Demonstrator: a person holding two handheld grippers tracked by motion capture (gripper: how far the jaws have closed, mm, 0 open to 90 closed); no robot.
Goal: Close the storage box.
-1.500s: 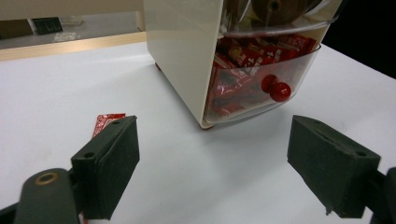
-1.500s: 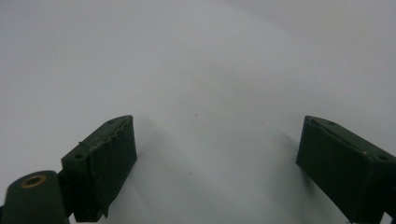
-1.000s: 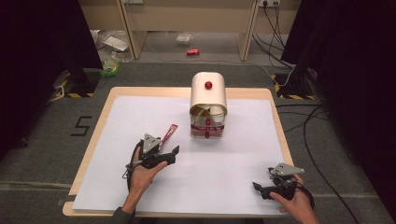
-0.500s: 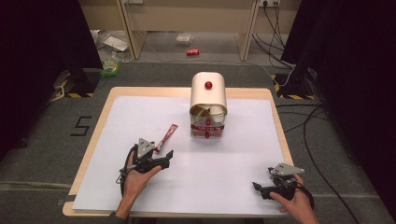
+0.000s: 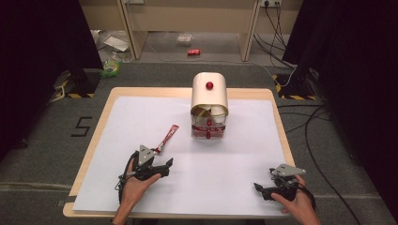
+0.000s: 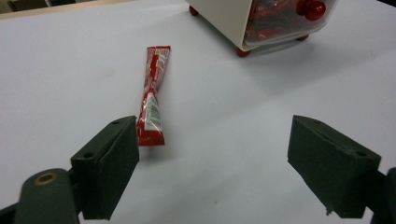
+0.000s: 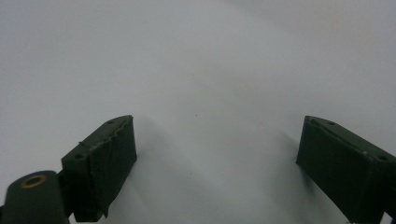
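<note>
My left tool (image 6: 212, 158) sits jaws wide and empty; the red sachet (image 6: 152, 95) lies flat on the tabletop (image 6: 243, 116) just ahead of its left jaw, off the gap's centre, so I judge one sachet is out of the white dispenser box (image 6: 261, 21) beyond and more red packets are left inside it. My right tool (image 7: 215, 161), also wide and empty, faces bare white tabletop, well apart from the sachet.
</note>
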